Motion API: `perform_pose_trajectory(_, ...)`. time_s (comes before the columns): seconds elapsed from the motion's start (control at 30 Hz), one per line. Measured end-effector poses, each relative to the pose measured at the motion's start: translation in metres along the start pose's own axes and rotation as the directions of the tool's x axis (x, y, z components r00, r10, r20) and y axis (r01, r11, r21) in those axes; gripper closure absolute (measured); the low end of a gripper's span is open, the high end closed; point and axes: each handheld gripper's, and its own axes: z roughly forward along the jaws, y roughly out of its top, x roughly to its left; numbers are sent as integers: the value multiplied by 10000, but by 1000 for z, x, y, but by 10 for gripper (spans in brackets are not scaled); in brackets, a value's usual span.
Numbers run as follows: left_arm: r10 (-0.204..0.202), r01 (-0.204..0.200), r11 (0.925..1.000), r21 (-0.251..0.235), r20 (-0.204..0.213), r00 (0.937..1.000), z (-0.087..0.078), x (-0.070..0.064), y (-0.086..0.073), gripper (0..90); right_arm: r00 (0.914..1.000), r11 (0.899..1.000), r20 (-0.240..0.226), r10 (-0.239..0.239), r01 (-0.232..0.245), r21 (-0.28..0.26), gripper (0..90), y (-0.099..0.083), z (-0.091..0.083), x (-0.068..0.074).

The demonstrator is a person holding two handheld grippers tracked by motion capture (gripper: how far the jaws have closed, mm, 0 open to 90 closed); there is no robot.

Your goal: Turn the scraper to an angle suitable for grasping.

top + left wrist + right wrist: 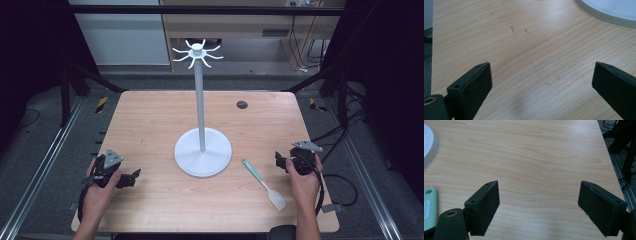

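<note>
While both grippers rest apart at the near edge, the spatula (263, 183) lies closer to the right hand.

Spatula: flat on the table (150, 115), between stand base (203, 152) and right gripper (287, 161), long axis diagonal, teal handle toward the stand, pale blade toward the person. Right gripper: jaws wide, empty, handle end just left of them. Left gripper (131, 177): jaws wide, empty, over bare wood.

I look down on a light wooden table (150, 120) with a dark round grommet (242, 104) near its far edge, standing on grey floor (45, 125) between metal rails (37, 175). Beyond it a pale wall panel (120, 35) meets a wooden cabinet (225, 22); cables (300, 50) hang at right.
</note>
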Motion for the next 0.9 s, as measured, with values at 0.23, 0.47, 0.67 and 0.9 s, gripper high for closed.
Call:
perform_pose_trajectory(0.23,46,-45,10000,63,-80,10000,-1,0,0,25,9999,10000,-87,-90,89,-40,175,7,-3,9)
perform_pose_trajectory(0.47,-50,50,10000,-20,-123,9999,-3,3,-1,25,9983,9982,-351,-466,479,373,155,29,-2,28)
perform_pose_trajectory(0.67,-46,46,10000,-18,-112,9999,-3,2,-1,25,9988,9960,-457,-189,228,868,156,45,4,34)
perform_pose_trajectory(0.9,-76,75,10000,-26,-156,9999,-2,3,-1,25,9941,9926,-788,-746,816,901,286,34,8,49)
